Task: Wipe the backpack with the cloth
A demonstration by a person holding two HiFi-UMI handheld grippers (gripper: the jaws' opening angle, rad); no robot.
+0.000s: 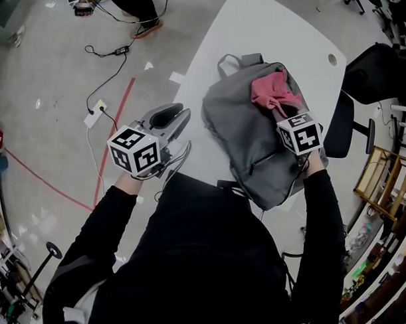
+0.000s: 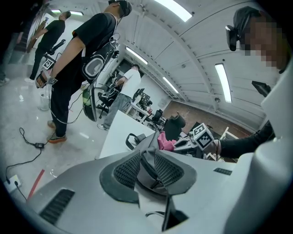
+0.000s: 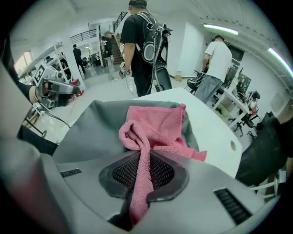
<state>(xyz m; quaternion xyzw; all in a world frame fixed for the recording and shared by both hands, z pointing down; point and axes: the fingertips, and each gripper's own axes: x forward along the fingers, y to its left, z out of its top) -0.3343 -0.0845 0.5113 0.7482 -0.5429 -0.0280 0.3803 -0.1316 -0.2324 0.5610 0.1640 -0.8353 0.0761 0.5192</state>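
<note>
on the white table [image 1: 261, 27], towards its right side, the grey backpack [image 1: 250, 133] lies flat with its loop handle at the far end. the person's right arm [image 1: 324, 215], in a black sleeve, reaches straight forward along the right of the bag and tips steeply down onto its far top. the left arm [image 1: 105, 214] is bent and held out to the left, its hand nearly level by the table's near left edge. the left gripper [image 1: 178, 117] points at the bag's left side with its jaws partway apart and nothing gripped; the bag's grey side shows through the gap, and a strip of bare table separates them. the right gripper [image 1: 279, 113] has its jaws closed tight on a twisted fold of the pink cloth [image 1: 272, 91]. the rest of the cloth spreads just beyond the jaws, resting on the backpack's upper face.
</note>
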